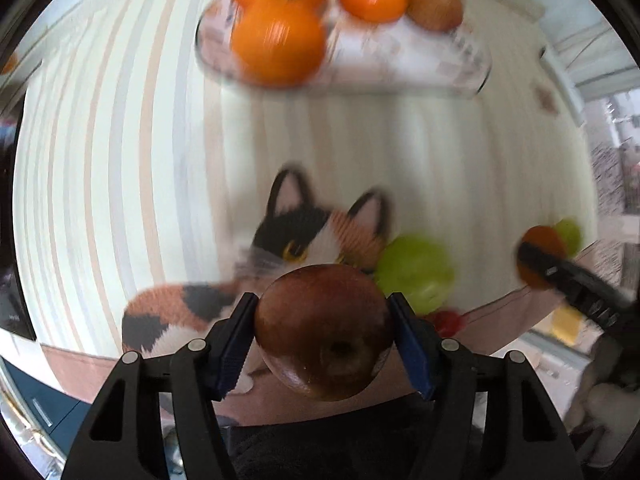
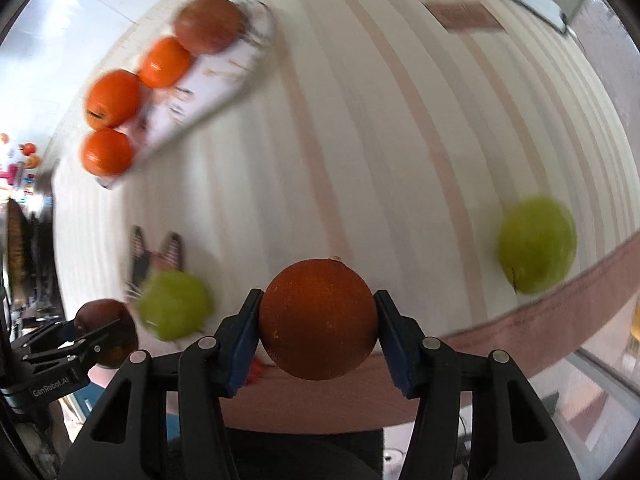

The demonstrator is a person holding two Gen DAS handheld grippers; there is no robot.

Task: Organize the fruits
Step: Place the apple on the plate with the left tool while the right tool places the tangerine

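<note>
My left gripper [image 1: 324, 332] is shut on a dark red apple [image 1: 324, 328], held above the near edge of the striped cloth. My right gripper [image 2: 318, 320] is shut on an orange [image 2: 318, 318], also above the near edge. A patterned tray [image 1: 420, 60] at the far side holds three oranges [image 1: 278, 44] and a red apple [image 1: 434, 4]; it also shows in the right wrist view [image 2: 224, 76]. Two green apples lie on the cloth: one [image 2: 174, 310] near the cat picture and one [image 2: 536, 244] to the right.
The striped cloth [image 2: 360, 140] has a calico cat picture [image 1: 304, 236] near the front. A pink border [image 2: 540, 320] marks the table's near edge. A small red object [image 1: 448, 320] lies near the front edge. The right gripper shows at the left wrist view's right side [image 1: 540, 258].
</note>
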